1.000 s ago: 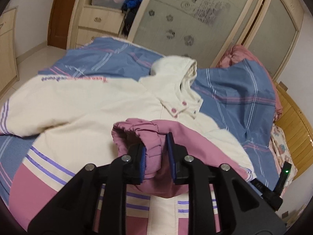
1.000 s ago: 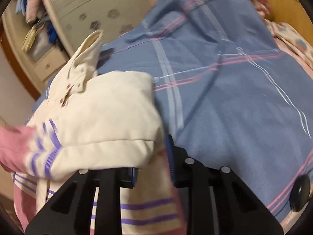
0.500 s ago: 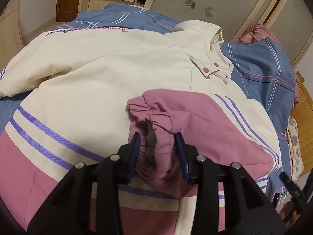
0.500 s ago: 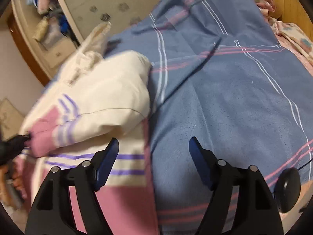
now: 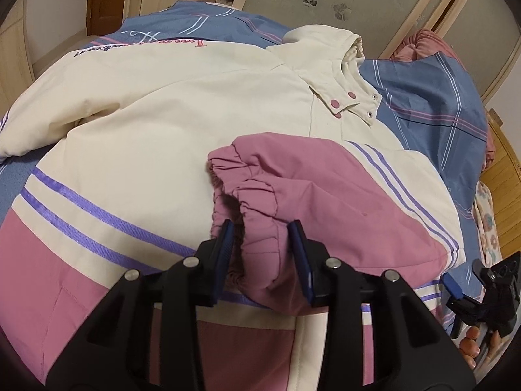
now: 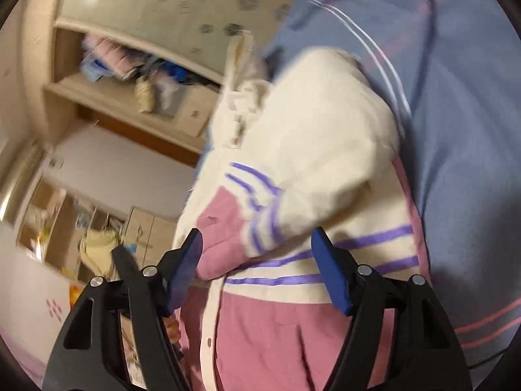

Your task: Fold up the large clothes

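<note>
Left wrist view: jacket [image 5: 182, 123] (cream, pink, purple stripes) lies front-up on the bed [image 5: 429, 97], hood toward the wardrobe doors [image 5: 342, 3]. One sleeve is folded across the chest; its pink cuff [image 5: 250, 202] sits between the left gripper [image 5: 262, 244] pads, left pad clear of the fabric, so released rather than clamped. Script lettering along the far sleeve [image 5: 136, 44], too small and inverted to read. Right gripper [image 6: 257, 260] seen from its own camera (blurred): jaws wide apart and closing slightly, grasping nothing, poised over the folded sleeve near the bed's edge.
</note>
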The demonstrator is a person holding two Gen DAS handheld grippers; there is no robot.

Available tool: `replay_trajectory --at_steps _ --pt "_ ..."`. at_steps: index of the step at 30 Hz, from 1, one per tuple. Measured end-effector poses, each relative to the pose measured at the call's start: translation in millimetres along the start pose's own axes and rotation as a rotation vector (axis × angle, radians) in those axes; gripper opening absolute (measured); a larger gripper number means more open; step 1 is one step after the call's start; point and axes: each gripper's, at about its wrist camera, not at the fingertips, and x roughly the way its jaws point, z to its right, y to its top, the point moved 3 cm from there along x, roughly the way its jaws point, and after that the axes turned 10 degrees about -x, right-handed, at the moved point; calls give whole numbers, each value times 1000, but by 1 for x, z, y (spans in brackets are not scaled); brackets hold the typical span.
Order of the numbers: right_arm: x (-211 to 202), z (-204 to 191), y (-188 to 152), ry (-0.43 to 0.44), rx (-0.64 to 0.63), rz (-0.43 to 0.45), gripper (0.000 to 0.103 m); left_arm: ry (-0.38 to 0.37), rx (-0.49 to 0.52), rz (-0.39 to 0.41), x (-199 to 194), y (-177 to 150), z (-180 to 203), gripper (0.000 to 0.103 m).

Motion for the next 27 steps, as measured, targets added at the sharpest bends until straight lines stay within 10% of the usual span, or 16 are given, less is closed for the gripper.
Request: replay_trajectory --at_steps 5,8,17,27 --pt "6 10 3 31 51 70 28 -19 -12 -3 6 3 4 35" --pt "13 14 2 -42 29 59 20 -14 14 15 12 10 17 31" --pt "28 21 1 -91 -14 131 16 13 174 114 32 42 75 31" --pt "55 29 5 -137 -59 160 17 42 13 114 48 76 34 44"
